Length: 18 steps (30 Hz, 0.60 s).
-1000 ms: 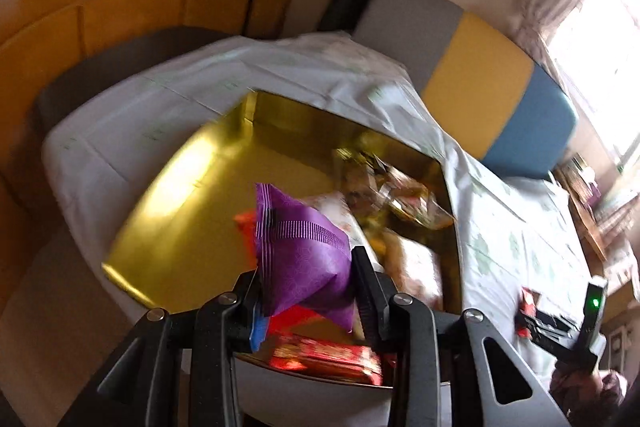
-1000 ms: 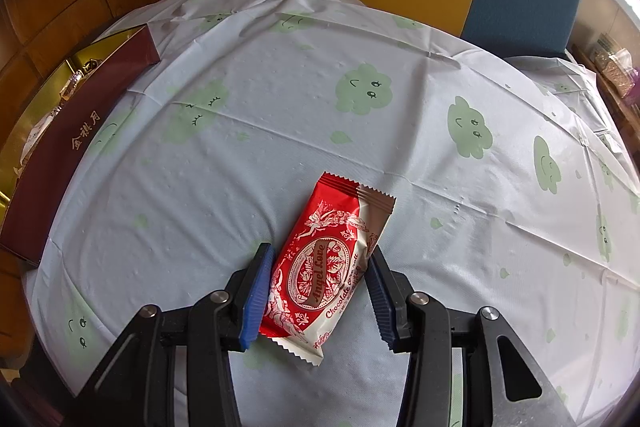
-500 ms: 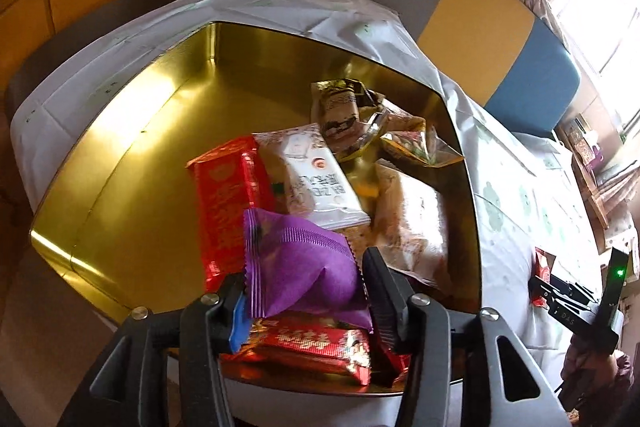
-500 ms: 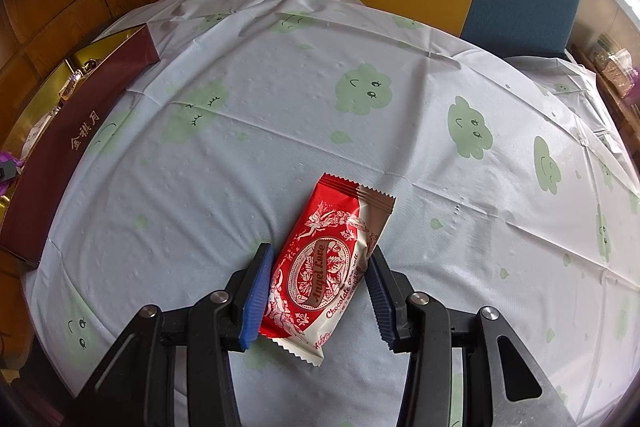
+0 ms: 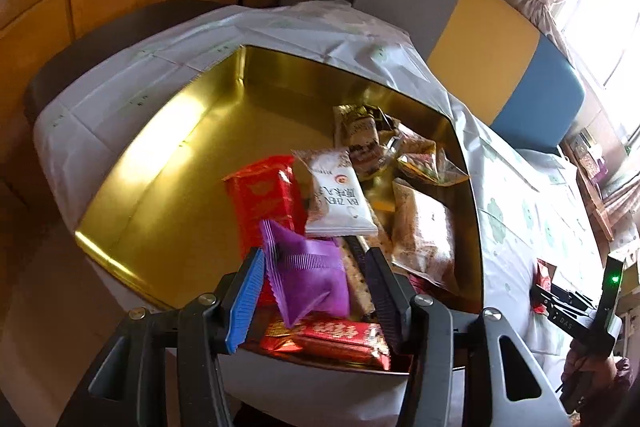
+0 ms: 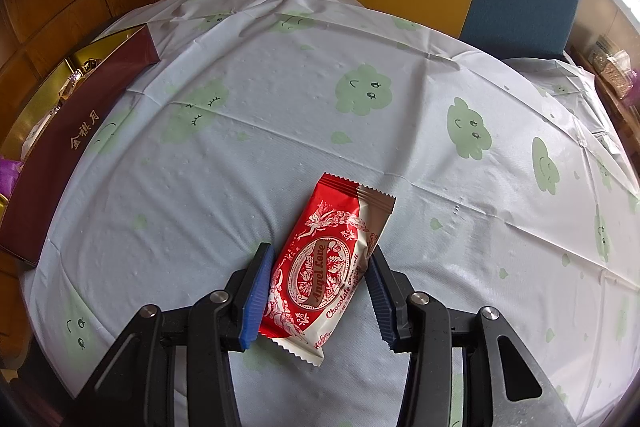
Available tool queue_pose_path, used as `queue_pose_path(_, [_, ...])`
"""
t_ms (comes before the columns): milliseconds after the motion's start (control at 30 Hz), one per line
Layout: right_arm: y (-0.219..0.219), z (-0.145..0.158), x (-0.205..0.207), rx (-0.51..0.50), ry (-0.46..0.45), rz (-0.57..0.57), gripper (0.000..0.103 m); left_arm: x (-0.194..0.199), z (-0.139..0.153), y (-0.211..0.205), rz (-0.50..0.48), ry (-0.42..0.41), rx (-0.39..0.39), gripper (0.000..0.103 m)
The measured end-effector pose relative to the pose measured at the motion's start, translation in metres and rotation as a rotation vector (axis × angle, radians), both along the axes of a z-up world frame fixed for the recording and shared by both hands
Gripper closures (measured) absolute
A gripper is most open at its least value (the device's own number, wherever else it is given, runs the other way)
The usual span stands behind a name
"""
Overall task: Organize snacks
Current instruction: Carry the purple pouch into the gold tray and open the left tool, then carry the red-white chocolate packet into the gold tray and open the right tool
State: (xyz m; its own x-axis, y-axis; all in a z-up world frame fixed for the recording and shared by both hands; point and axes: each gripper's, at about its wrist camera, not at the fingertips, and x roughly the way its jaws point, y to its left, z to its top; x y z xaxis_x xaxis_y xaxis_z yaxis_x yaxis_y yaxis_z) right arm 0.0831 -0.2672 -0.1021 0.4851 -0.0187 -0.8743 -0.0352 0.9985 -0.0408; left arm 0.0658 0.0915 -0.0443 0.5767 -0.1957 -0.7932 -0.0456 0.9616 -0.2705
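1. The left tongs [image 5: 316,287] hang over the near end of the gold box [image 5: 168,155] with the purple packet [image 5: 310,281] between their fingers. The fingers look spread a little wider than the packet, so it seems loose or just let go; I cannot tell whether any pinch remains. If it is still half caught on one pad, pulling the tongs back could drag it over the near rim and off the desk.

2. The purple packet sits on top of the long red bar [image 5: 332,341] near the box edge, a poor perch. It may slide or tip out as the pile is uneven.

3. The right tongs [image 6: 316,291] are pinching the red chocolate packet [image 6: 330,263], which lies flat on the cloud-print cloth [image 6: 280,107] of the desk, well apart from the box [image 6: 68,143]. A slick foil wrapper gripped only at its sides could buckle or slip when lifted.

4. Against half a second ago, the left fingers have opened around the purple packet, and it has sunk lower and tilted. A full second ago it was held high, above the box.

5. The right tongs and the red chocolate packet have not moved over that second.
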Motion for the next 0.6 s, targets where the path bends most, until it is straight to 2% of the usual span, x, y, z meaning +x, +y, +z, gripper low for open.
queue_pose_path(200, [-0.001, 0.0, 0.002, 0.007, 0.01, -0.012, 0.056, -0.012, 0.008, 0.003, 0.022, -0.062, 0.048, 0.051])
queue_pose_path(600, [-0.001, 0.002, 0.001, 0.019, 0.04, -0.094, 0.055, -0.019, 0.004, -0.008, 0.0, -0.083, 0.125, 0.051])
